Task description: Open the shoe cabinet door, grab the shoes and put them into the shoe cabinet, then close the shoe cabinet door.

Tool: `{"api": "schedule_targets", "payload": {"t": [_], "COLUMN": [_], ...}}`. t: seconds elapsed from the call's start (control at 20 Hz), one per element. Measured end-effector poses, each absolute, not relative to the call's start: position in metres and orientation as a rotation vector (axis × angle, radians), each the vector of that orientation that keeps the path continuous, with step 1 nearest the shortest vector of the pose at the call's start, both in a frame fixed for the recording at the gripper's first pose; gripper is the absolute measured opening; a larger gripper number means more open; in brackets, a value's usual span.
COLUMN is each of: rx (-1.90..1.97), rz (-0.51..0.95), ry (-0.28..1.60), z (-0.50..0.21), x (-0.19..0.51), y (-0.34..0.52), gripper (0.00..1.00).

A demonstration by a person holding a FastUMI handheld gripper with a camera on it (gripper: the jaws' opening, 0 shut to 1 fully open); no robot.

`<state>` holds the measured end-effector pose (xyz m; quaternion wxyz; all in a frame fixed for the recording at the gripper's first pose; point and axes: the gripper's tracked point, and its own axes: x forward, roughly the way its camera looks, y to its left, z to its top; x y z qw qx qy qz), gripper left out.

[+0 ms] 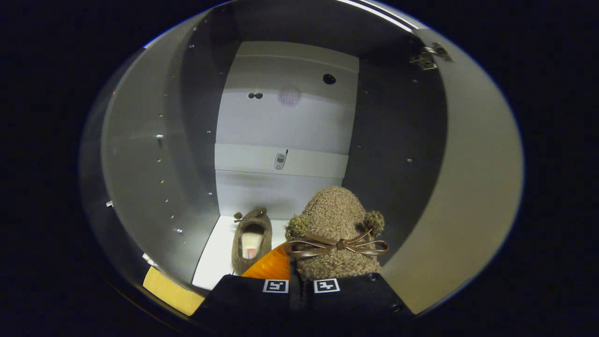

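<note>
I look into the open shoe cabinet [285, 117] with its white back wall and white floor [213, 257]. A brown fuzzy slipper [334, 224] with a brown bow rises right ahead of my fingers, toe pointing into the cabinet. My gripper [295, 276] is shut on this slipper at its heel end. A second matching brown slipper [252, 238] lies on the cabinet floor to the left, its pale insole showing. The open door [468, 178] stands at the right, with its hinge [428, 56] at the top.
The cabinet's dark left side wall [196, 154] and right side wall [393, 150] close in on both sides. A shelf strip [281, 161] crosses the back wall. A yellowish patch [171, 290] sits at the cabinet's lower left front edge.
</note>
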<state>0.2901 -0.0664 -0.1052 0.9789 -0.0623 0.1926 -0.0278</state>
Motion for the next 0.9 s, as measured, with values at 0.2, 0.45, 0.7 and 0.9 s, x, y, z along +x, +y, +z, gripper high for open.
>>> {"api": "schedule_targets", "payload": {"t": [0.2,0.45,0.7,0.9], "rx": [-0.132,-0.108,-0.09,-0.071], "rz": [-0.036,-0.057,-0.077,-0.094], "ry": [0.428,0.515,0.651,0.678], "z": [-0.129,-0.187,-0.25,-0.257], "x": [0.355,0.405,0.426,0.428], "y": [-0.066,-0.081,-0.094,-0.1], "gripper": [0.05,0.05,0.05,0.04]}}
